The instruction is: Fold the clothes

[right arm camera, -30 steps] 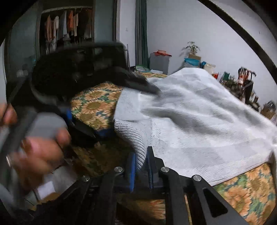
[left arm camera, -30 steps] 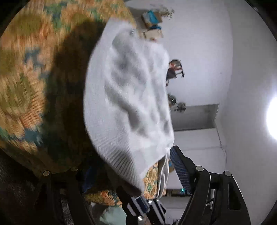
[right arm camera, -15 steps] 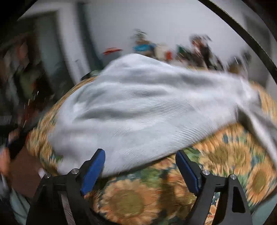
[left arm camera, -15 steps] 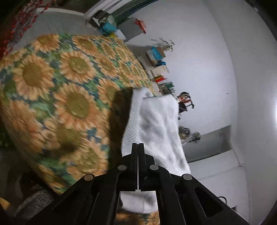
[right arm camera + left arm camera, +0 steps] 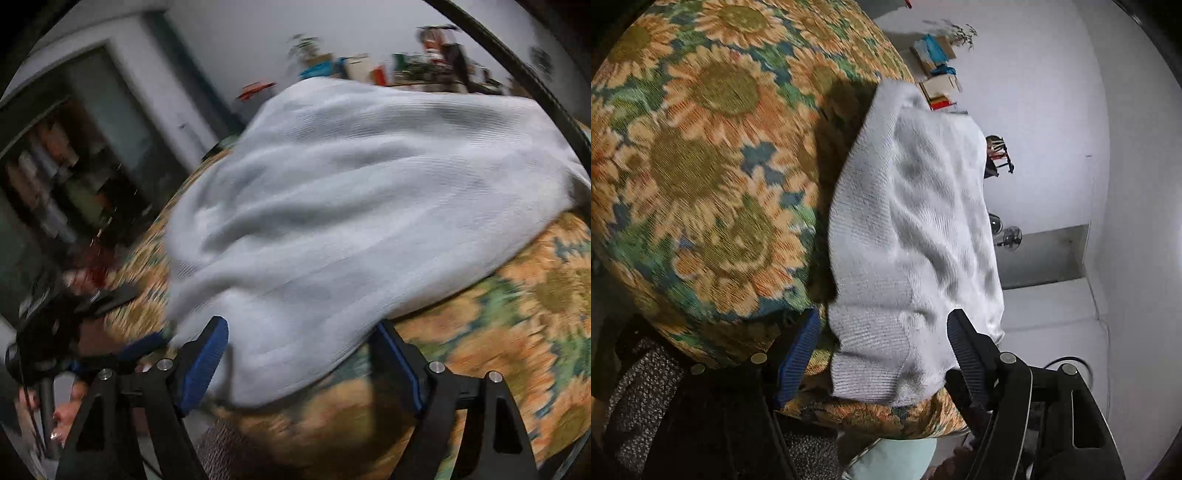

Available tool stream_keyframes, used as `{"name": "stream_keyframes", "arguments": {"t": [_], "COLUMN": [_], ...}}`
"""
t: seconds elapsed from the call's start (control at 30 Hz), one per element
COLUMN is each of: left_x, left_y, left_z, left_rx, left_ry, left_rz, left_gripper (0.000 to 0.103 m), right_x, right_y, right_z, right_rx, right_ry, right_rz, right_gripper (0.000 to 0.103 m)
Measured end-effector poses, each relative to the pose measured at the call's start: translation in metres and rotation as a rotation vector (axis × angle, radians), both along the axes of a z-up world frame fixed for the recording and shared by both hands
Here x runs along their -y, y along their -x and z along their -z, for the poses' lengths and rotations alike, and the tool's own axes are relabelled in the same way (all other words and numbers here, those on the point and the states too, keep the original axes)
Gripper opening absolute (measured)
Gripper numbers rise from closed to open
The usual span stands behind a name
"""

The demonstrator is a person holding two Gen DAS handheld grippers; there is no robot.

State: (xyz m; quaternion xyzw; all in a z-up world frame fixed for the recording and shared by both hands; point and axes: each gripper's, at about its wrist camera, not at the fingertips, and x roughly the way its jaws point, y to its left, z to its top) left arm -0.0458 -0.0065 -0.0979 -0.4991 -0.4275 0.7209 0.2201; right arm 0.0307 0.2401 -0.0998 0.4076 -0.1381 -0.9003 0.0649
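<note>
The white knit garment (image 5: 916, 236) lies bunched on the sunflower-patterned bedspread (image 5: 701, 147), its near ribbed hem hanging at the bed's near edge. In the left wrist view its long axis runs from that near hem away toward the far wall, a little to the right; the garment points away from the person, ribbed edge nearest.

The left claw (image 5: 882, 354) sits right at that hem: the ribbed corner lies between its two fingers, but the pads stand apart from the cloth on both sides, and the jaws are opening. It clamps nothing.

In the right wrist view the same garment (image 5: 369, 192) fills the middle, spreading across from near left to far right, with its near folded edge drooping between the fingers of the right claw (image 5: 299, 358). Those jaws stand wide and are closing, not yet pressing the cloth.

Both claws are at the near edge, so each has a corner in front of it; the left looks the closer to its corner. A fold would likely carry the near hem along the long axis, toward the far end.

At the left of the right wrist view a hand (image 5: 70, 406) holds the other tool, blurred.
</note>
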Motion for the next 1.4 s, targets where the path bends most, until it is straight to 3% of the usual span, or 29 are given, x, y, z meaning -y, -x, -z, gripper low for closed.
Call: {"name": "stream_keyframes", "arguments": {"t": [0.03, 0.1, 0.2, 0.3, 0.4, 0.5, 0.63, 0.7, 0.73, 0.83, 0.93, 1.1, 1.23, 1.4], "left_x": [-0.001, -0.002, -0.001, -0.002, -0.009, -0.009, -0.013, -0.015, -0.016, -0.018, -0.017, -0.034, -0.040, -0.068], "left_y": [0.000, -0.008, -0.015, -0.016, -0.016, -0.017, -0.018, -0.019, -0.021, -0.027, -0.034, -0.032, -0.042, -0.034], "left_z": [0.001, -0.002, -0.004, -0.001, -0.002, -0.005, -0.008, -0.009, -0.008, -0.007, -0.002, 0.013, 0.022, 0.030], "left_rx": [0.003, 0.013, 0.014, 0.013, 0.003, -0.013, -0.037, -0.042, -0.046, -0.052, -0.031, 0.035, 0.040, 0.039], "left_ry": [0.000, -0.007, -0.014, -0.039, -0.050, -0.029, -0.044, -0.041, -0.032, -0.021, -0.050, -0.219, -0.313, -0.399], "left_rz": [0.005, 0.015, 0.015, 0.016, 0.016, 0.026, 0.027, 0.025, 0.024, 0.012, 0.009, -0.026, -0.088, -0.026], "left_gripper": [0.071, 0.071, 0.071, 0.071, 0.071, 0.071, 0.071, 0.071, 0.071, 0.072, 0.074, 0.074, 0.075, 0.076], "right_x": [0.012, 0.043, 0.071, 0.076, 0.052, 0.033, 0.033, 0.037, 0.038, 0.033, 0.028, 0.028, 0.027, 0.019], "right_y": [-0.005, -0.020, -0.033, -0.033, -0.019, -0.014, -0.003, 0.001, 0.003, 0.001, -0.006, -0.011, 0.000, -0.009], "right_z": [-0.001, 0.000, 0.006, 0.014, 0.023, 0.019, 0.020, 0.021, 0.021, 0.016, -0.001, -0.027, -0.040, -0.048], "right_rx": [-0.011, -0.054, -0.052, -0.012, 0.042, 0.016, 0.050, 0.063, 0.068, 0.045, -0.021, -0.106, -0.141, -0.164], "right_ry": [-0.060, -0.278, -0.347, -0.241, -0.021, 0.095, 0.084, -0.001, -0.040, -0.065, -0.103, -0.123, -0.064, -0.023], "right_rz": [-0.025, -0.090, -0.226, -0.275, -0.154, -0.059, -0.017, 0.019, 0.035, 0.050, 0.052, 0.053, 0.060, 0.055], "right_gripper": [0.080, 0.079, 0.079, 0.079, 0.079, 0.085, 0.083, 0.055, 0.027, 0.012, 0.008, 0.008, 0.008, 0.008]}}
